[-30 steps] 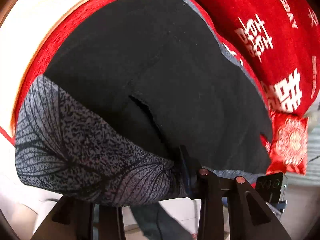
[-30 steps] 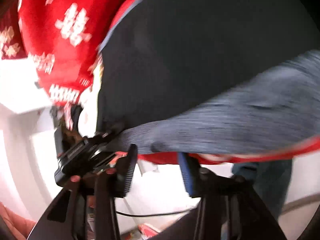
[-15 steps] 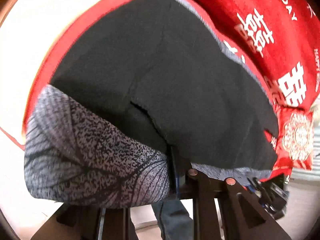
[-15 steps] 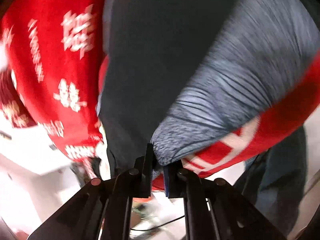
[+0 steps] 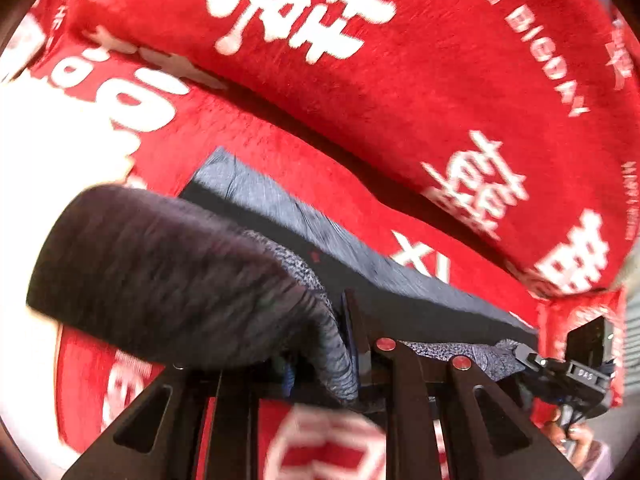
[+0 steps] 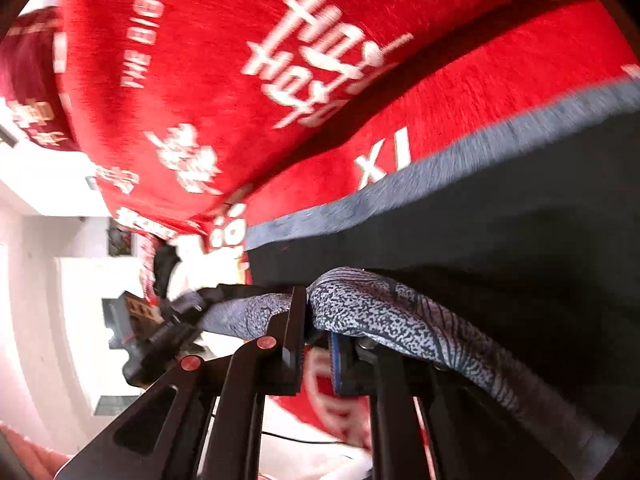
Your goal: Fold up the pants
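Both claws have swung up and forward since a second ago, so the pants (image 5: 168, 280) no longer fill the views and the red blanket (image 5: 420, 92) takes over behind them. Fabric is a soft knit, plain black on one face and speckled grey with leaf-vein lines on the other, plus a grey band (image 6: 460, 164) along the far edge. Left claw (image 5: 320, 360) is clamped on a bunched, rolled-over fold that droops over its left side. Right claw (image 6: 316, 336) pinches a speckled hem draped across its blue-padded finger. Most of the pants lie flat on the plush blanket with its white printed characters. Off the pants' end, each view shows the other black claw, blurry.
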Tool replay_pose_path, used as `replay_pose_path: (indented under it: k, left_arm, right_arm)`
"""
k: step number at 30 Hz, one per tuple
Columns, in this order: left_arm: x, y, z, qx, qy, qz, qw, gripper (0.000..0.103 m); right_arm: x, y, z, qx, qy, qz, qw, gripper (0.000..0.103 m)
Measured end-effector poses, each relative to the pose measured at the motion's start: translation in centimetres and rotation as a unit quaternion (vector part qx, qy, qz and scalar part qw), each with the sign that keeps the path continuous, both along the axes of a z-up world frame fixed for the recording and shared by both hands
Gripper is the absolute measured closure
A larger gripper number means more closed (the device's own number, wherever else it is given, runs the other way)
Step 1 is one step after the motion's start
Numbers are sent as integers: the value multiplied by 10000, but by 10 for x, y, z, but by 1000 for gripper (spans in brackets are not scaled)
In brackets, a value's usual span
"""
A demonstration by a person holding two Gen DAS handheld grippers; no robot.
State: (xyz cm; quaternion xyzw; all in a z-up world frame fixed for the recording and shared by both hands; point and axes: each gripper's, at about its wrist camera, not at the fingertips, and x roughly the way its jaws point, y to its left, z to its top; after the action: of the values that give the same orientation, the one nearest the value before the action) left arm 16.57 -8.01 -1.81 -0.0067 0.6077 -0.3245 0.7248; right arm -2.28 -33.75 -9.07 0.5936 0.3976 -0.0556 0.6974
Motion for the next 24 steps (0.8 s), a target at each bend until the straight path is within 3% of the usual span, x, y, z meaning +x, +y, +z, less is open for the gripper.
replay_pose_path:
  k: [4, 6, 8, 9, 10, 12, 13, 14, 15, 16, 18, 20, 24]
  left_arm:
    - [25, -38, -55, 520, 48, -12, 9986, 81]
    - [29, -43, -59, 550, 94, 81, 9984, 81]
    - [27, -42, -47, 600, 137, 29, 9981, 81]
    - [24, -37, -41, 593, 143, -30, 9981, 79]
    - [19, -31, -28, 574, 127, -121, 9982, 78]
    - [10, -23, -10, 586, 96, -255, 9979, 77]
    - [4, -19, 3, 690, -15, -318, 9971, 67]
    - [1, -15, 12, 786, -174, -306, 9963, 56]
    - [-4, -9, 24, 906, -455, -221, 9946, 36]
    - [-6, -5, 30, 894, -602, -157, 9940, 33]
    - [-5, -1, 37, 888, -696, -127, 9935, 33]
    - [-5, -6, 30, 1130, -869, -182, 9896, 33]
    - [-1, -42, -17, 1465, -913, -336, 9844, 33]
  right_arm:
    - [40, -30, -58, -37, 562, 294, 9980, 90]
    - [46, -39, -78, 149, 581, 268, 9978, 90]
    - [43, -44, -79, 404, 535, 179, 9976, 88]
    - [42, -44, -77, 443, 525, 224, 9974, 80]
    - [40, -43, -72, 417, 526, 272, 9974, 64]
    - [35, -40, -51, 252, 475, 395, 9978, 41]
    - [32, -36, -36, 80, 462, 430, 9980, 39]
    - [30, -33, -27, -62, 463, 456, 9979, 39]
    - [28, -28, -12, -251, 422, 493, 9976, 39]
    - [27, -23, 1, -377, 322, 522, 9974, 39]
    - [28, -15, 13, -525, 230, 607, 9965, 39]
    - [34, -6, 18, -655, 159, 785, 9946, 39]
    - [67, 12, -9, -936, 496, 1541, 9824, 49]
